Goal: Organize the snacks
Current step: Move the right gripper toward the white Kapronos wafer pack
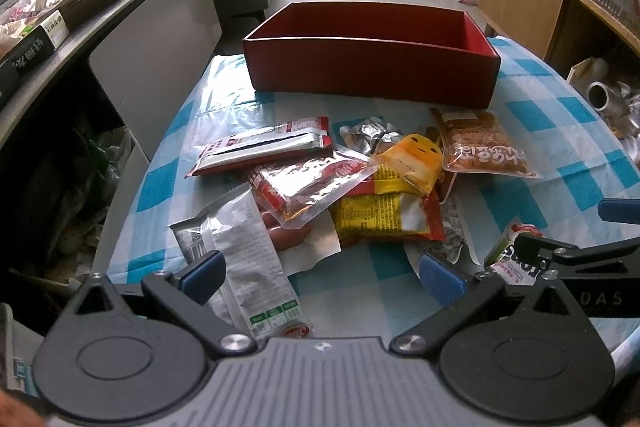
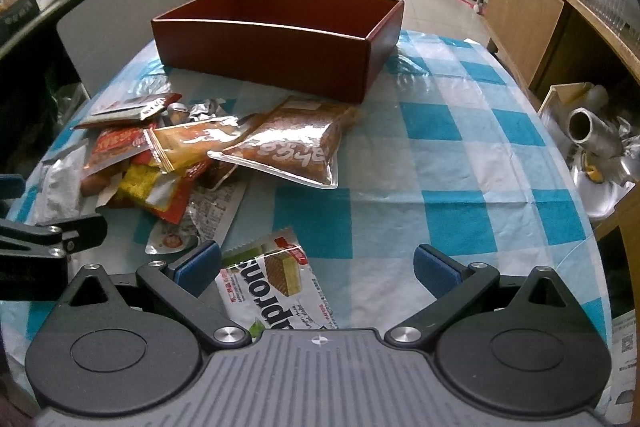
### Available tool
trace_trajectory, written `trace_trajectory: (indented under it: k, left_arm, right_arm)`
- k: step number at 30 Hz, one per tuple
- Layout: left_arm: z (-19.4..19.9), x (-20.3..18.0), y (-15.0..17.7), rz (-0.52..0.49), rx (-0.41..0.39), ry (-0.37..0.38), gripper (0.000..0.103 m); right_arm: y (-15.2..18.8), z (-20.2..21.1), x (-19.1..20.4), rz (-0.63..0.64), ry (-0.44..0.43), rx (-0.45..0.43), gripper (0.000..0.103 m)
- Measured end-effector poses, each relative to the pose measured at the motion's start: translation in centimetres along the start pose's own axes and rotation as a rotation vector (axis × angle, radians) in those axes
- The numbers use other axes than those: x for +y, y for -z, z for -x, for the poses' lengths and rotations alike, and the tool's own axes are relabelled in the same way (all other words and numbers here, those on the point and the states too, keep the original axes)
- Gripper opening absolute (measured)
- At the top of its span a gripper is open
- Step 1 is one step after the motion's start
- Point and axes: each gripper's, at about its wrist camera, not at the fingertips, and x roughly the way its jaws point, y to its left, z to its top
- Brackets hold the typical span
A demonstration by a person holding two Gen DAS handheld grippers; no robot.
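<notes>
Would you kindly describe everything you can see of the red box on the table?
The red box is a shallow, open-topped rectangular tray, apparently stiff card, dark red outside and brighter red inside. It has four upright walls and no lid in sight. It sits flat on the blue-and-white checked tablecloth at the far end, beyond the heap of snack packets. What shows of its inside is bare; the floor is mostly hidden. No packet or gripper touches it.

I am holding the left gripper (image 1: 324, 277) low at the near edge of the worktop, its jaws spread wide with nothing between the blue pads (image 1: 204, 277). The right gripper (image 2: 318, 269) is sitting just beside it on the right, also low and level, jaws gaping apart. Both are pointing toward the far side.
</notes>
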Motion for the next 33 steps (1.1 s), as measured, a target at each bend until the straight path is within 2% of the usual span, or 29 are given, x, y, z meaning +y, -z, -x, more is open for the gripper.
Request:
trace_trajectory:
  k: [22, 33]
  left_arm:
    - [0.0, -0.1, 0.0, -0.015, 0.004, 0.002, 0.099]
    - [-0.2, -0.2, 0.3, -0.031, 0.017, 0.005, 0.099]
  right_arm:
    - [0.1, -0.4, 0.2, 0.009, -0.015, 0.032, 0.103]
    - [0.6, -1.1, 0.2, 0.027, -0.023, 0.079, 0.103]
